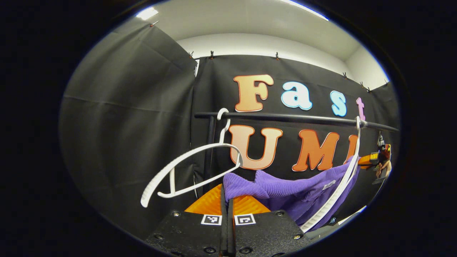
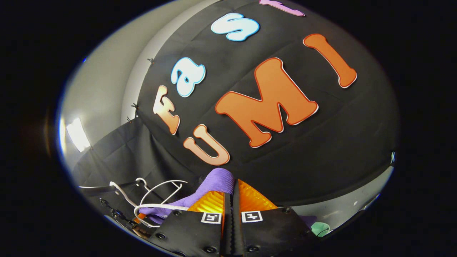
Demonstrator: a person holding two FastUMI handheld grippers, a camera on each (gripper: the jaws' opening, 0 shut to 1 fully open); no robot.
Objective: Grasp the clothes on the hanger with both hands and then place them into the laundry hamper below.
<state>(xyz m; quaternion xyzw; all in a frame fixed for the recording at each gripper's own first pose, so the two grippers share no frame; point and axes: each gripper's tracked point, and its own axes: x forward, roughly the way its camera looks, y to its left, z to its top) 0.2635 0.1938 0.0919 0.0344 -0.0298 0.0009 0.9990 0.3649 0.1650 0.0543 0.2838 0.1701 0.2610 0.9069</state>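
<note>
clenching the purple garment (image 1: 285, 191), the left gripper (image 1: 227, 200) and right gripper (image 2: 232, 194) each pinch its fabric beside white hangers (image 1: 185, 167).

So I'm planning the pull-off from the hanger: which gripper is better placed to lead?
Probably the left gripper: it is shut on the purple sweater beside the white hanger it drapes over. The right gripper also pinches it, but its view points away.

Black cloth walls (image 1: 125, 117) close the booth, clipped at their top edge (small clamps) below a white ceiling (image 1: 250, 21); a ceiling light (image 1: 147, 13) glows at far left.
</note>
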